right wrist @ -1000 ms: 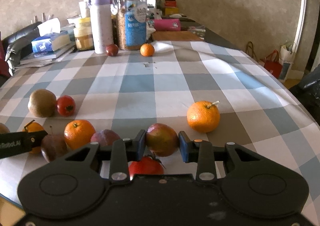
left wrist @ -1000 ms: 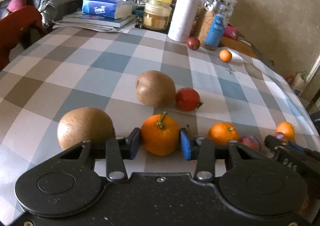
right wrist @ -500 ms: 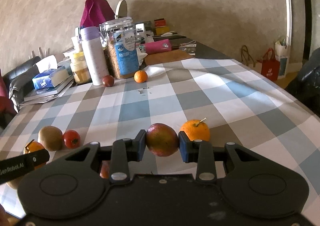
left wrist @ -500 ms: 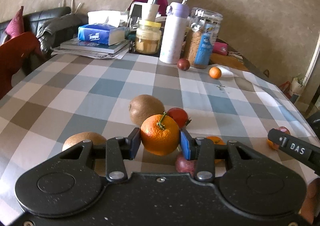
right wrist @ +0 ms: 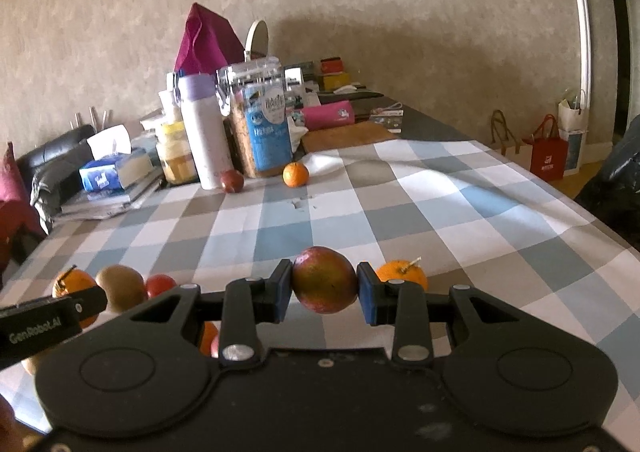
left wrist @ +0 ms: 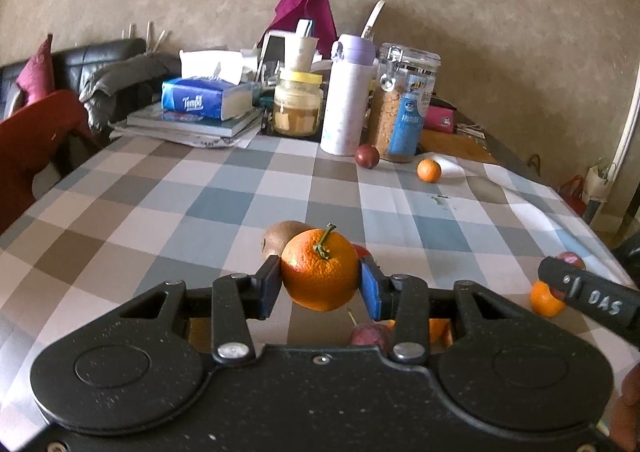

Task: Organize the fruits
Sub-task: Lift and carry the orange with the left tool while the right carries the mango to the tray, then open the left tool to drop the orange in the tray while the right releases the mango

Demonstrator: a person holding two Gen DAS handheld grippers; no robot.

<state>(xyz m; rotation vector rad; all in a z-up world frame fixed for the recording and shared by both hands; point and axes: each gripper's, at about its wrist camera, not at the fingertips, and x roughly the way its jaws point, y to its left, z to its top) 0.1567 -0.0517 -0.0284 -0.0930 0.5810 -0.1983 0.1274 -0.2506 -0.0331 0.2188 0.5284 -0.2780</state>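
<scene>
- While both grippers hang over the checked tablecloth (left wrist: 248, 212), the left gripper (left wrist: 320, 288) is clamped on an orange (left wrist: 320, 276) w/ a green stem; blue pads press it from both sides, fruit clear of the cloth.
- Just beyond the left fingers: a kiwi (left wrist: 282, 236), partly hidden behind the orange, and a red fruit edge peeking by the right pad.
- Below/behind those fingers: a dark plum (left wrist: 368, 334) w/ a stem, and an orange bit beside it, half hidden by the gripper body.
- Right gripper (right wrist: 324, 288) is closed on a red-green mango-like fruit (right wrist: 324, 280), pads touching both flanks, fruit lifted off the cloth.
- Just past its right finger: a second orange (right wrist: 402, 274) w/ a stem, on the cloth.
- Far ahead of both pairs of fingers: a small tangerine (right wrist: 296, 174) and a dark red fruit (right wrist: 232, 181), near a glass jar (right wrist: 260, 120) and a white bottle (right wrist: 204, 132).
- Off to the left of the right fingers: kiwi, red tomato-like fruit (right wrist: 160, 284), and the left gripper's side bar.
</scene>
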